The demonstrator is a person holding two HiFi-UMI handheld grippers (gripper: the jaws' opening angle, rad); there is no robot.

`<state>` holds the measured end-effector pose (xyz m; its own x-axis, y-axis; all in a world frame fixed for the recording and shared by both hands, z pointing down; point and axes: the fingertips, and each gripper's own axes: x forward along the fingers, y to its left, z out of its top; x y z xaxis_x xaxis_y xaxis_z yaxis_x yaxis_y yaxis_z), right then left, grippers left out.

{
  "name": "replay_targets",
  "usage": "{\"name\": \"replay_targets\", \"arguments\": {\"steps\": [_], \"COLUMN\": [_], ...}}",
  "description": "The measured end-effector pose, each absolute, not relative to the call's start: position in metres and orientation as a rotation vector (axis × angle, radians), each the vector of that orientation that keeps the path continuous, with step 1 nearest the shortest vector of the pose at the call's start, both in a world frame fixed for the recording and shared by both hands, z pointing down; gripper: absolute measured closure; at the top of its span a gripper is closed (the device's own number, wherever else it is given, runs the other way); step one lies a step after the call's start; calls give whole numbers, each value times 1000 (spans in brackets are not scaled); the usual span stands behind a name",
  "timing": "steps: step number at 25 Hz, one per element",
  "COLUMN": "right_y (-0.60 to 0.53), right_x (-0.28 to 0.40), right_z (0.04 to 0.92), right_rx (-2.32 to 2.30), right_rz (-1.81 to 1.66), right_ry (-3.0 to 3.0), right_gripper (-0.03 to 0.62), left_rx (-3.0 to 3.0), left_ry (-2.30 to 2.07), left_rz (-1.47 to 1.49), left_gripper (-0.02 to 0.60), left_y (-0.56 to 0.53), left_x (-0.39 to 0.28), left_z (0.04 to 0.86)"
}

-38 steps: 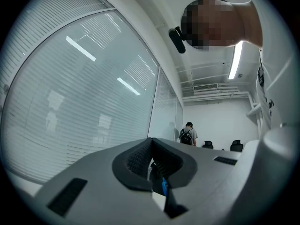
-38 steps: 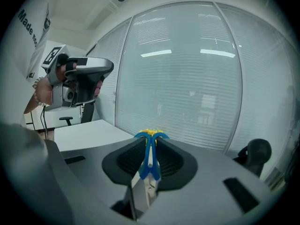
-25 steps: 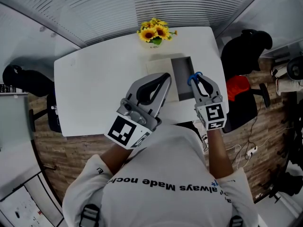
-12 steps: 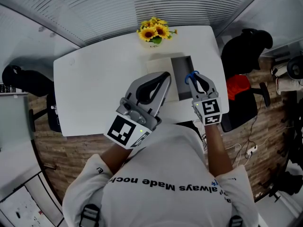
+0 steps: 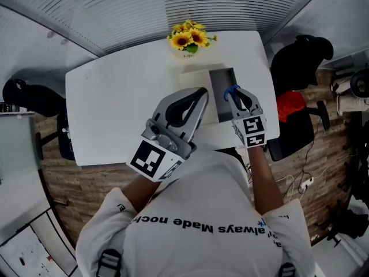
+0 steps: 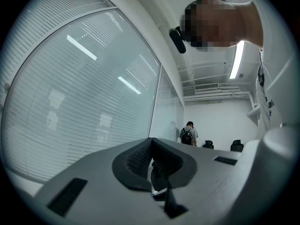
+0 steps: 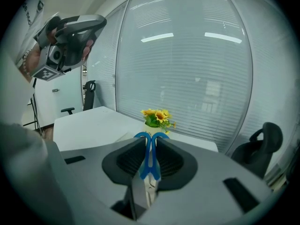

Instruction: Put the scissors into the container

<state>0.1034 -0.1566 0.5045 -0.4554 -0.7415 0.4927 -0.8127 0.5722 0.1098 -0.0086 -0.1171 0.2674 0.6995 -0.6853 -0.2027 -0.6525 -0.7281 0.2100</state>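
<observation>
Blue-handled scissors are clamped between the pads of my right gripper, handles pointing away from me. The gripper hangs over the right edge of the grey open container on the white table. In the right gripper view the scissors stand upright between the jaws, blades toward the camera. My left gripper is raised in front of the person's chest, shut with nothing in it. It also shows high up in the right gripper view as the left gripper.
A pot of sunflowers stands at the table's far edge behind the container. Black office chairs stand right and left of the table. A lighter flat box adjoins the container's left side.
My right gripper has shifted a little forward and left with the scissors, further over the container. The left gripper has stayed where it was.
</observation>
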Motion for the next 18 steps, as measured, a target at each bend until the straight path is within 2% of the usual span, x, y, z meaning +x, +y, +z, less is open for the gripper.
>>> {"name": "replay_targets", "arguments": {"steps": [18], "right_y": [-167], "right_x": [107], "right_z": [552], "right_rx": [1214], "right_rz": [278], "right_ry": [-2260], "right_gripper": [514], "left_rx": [2783], "left_ry": [-1096], "left_rz": [-401], "left_gripper": [561], "left_y": [-122], "left_x": [-9], "left_z": [268]}}
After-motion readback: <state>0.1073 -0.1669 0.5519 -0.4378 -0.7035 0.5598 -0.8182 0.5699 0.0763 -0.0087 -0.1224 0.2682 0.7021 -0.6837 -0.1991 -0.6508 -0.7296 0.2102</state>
